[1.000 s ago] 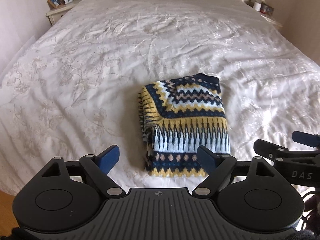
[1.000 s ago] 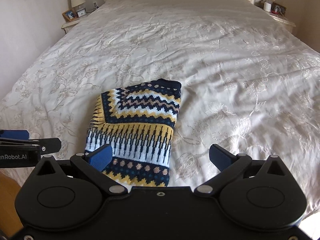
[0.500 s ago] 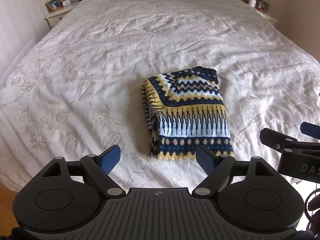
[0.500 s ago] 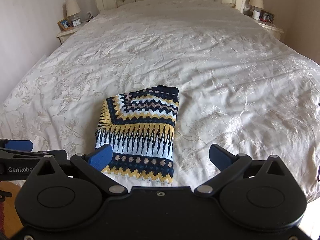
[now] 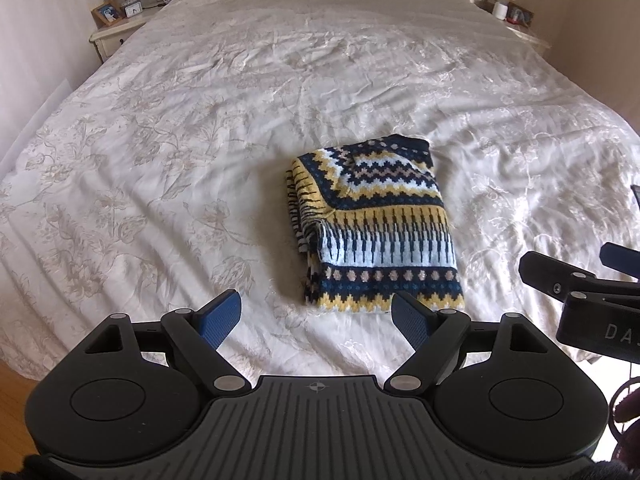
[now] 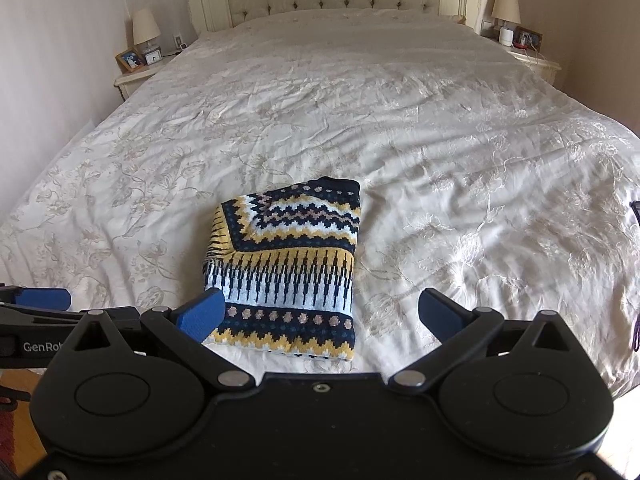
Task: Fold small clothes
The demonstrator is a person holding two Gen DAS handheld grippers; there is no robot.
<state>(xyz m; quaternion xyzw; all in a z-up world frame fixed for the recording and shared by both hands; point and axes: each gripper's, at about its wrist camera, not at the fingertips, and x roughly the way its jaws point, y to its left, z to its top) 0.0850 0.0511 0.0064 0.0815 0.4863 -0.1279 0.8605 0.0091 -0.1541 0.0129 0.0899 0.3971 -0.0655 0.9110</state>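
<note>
- Your left gripper (image 5: 316,314) and right gripper (image 6: 320,314) both gape wide, holding nothing.
- Just beyond, the folded navy, yellow and white patterned knit sweater (image 5: 376,232) lies on the cream floral bedspread (image 5: 160,160).
- Brush its looser left edge and you risk unfolding it.

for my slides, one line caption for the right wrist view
Folded patterned sweater lies on the white bedspread, right gripper open above it.
</note>
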